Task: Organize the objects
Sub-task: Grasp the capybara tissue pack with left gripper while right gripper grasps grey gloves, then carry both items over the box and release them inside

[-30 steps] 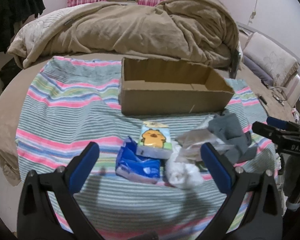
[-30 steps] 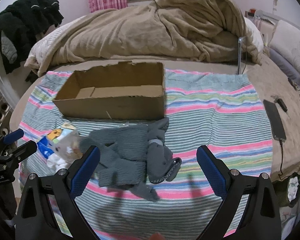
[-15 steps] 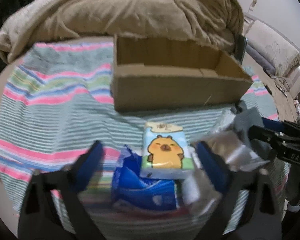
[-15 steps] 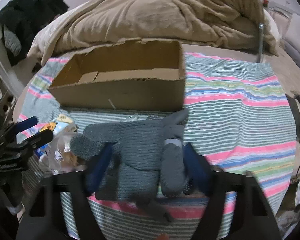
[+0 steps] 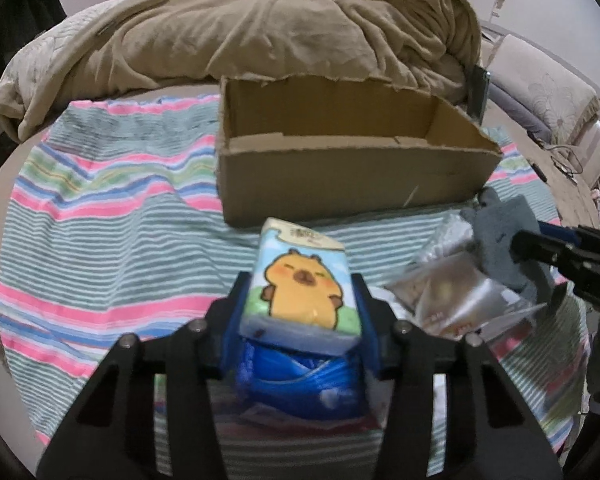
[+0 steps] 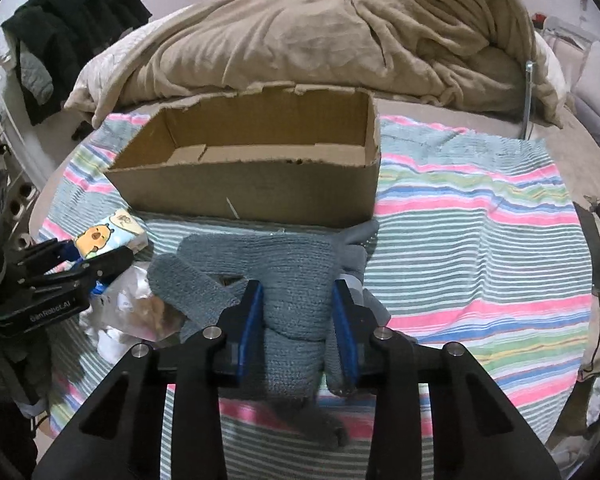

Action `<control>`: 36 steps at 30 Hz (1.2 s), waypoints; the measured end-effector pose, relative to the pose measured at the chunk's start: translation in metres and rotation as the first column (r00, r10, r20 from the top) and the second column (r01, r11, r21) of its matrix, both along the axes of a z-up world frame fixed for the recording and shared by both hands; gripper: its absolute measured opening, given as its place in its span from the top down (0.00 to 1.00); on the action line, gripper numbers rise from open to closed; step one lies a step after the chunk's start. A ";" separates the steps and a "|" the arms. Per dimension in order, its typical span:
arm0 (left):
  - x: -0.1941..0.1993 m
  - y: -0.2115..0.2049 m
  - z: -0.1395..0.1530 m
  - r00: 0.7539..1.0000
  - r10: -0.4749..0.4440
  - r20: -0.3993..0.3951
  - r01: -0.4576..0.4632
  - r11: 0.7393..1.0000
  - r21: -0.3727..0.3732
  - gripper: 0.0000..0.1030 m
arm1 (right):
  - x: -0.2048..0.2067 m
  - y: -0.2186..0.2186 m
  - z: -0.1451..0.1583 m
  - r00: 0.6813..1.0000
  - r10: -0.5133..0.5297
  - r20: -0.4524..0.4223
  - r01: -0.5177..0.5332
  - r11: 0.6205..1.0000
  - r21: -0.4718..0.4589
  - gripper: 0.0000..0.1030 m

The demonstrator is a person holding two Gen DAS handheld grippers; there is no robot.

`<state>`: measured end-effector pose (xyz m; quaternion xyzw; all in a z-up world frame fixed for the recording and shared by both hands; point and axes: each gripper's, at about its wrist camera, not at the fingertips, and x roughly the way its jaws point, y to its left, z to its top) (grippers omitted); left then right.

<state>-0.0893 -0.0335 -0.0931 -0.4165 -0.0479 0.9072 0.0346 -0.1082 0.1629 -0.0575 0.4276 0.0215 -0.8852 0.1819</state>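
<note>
Both grippers went from spread wide a second ago to clamped on items now. So the approach is done and the grasps are made, judging by the frames.

Left gripper [image 5: 300, 312]: fingers closed on the sides of the tissue pack [image 5: 300, 280] (yellow cartoon animal print). Pack sits just in front of the cardboard box [image 5: 340, 184], resting on top of a blue plastic pouch [image 5: 300, 384]. Cannot tell if the pouch is also caught between the pads; it looks to be below them.

Right gripper [image 6: 298, 328]: fingers pinched on the bunched grey knit gloves [image 6: 284, 272], also just in front of the box, toward its right end. Part of the knit hangs out below the fingers, and a second grey piece lies against the right finger, unclear whether it is gripped.

Clear crinkly bag [image 5: 456, 300] lies between the two grippers, in front of the box, untouched. Box interior looks bare from both views.

Meaning for the task: nothing is sorted yet; likely next is lift and carry over the front wall into the box. Risks: pouch dragging up with the pack, loose glove dropping mid-lift.
</note>
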 end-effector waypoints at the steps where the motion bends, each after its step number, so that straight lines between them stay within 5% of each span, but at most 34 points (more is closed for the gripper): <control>1: 0.001 -0.001 0.003 1.000 0.001 -0.005 -0.001 1.000 0.004 0.53 | 0.002 0.000 0.003 1.000 -0.002 -0.007 0.002 1.000 -0.003 0.64; 30: 0.014 -0.010 0.072 0.987 0.015 -0.162 -0.001 0.996 0.086 0.53 | -0.005 0.020 0.067 0.998 0.014 -0.069 -0.025 0.985 -0.173 0.64; 36: 0.011 -0.010 0.077 0.984 0.008 -0.177 0.008 0.996 0.088 0.53 | -0.002 0.002 0.059 0.992 0.079 -0.096 -0.087 0.993 -0.085 0.60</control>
